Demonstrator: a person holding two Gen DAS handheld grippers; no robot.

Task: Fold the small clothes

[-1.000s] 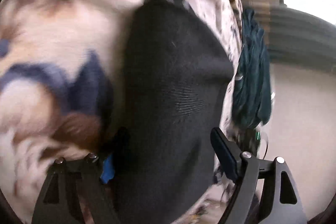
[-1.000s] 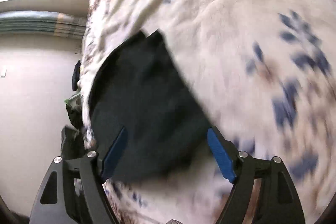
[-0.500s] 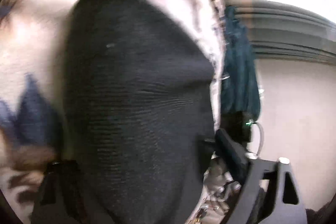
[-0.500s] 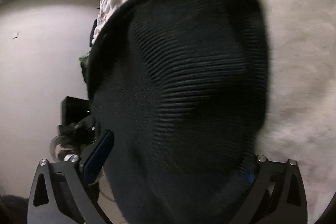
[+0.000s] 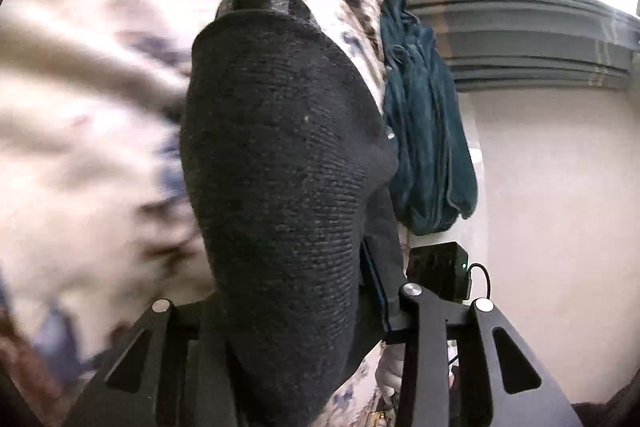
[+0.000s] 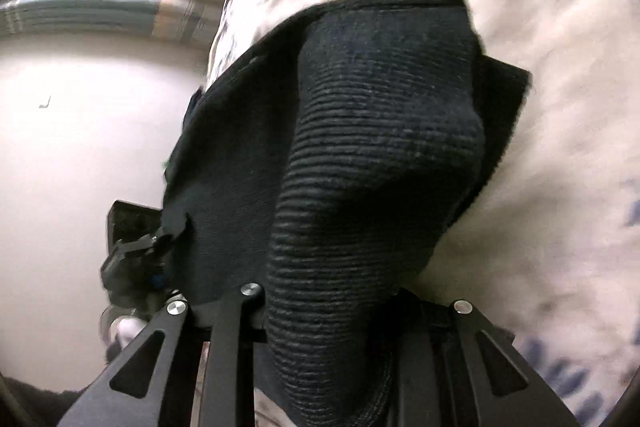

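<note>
A: In your left wrist view, where is the garment?

B: The dark ribbed knit garment [image 5: 280,155] fills the middle, draped down between your left gripper [image 5: 296,311] fingers. They are clenched on its lower end, though the cloth hides the pads. Behind it lies the cream fleece blanket with blue and brown blotches [image 5: 92,99]; a teal cloth [image 5: 428,131] hangs at its right edge.

A: And your right wrist view?

B: The same knit [image 6: 360,155] bunches into a rounded fold running into your right gripper [image 6: 340,311], whose fingers are closed on it. Its flat far edge rests against the blanket [image 6: 560,147].
</note>
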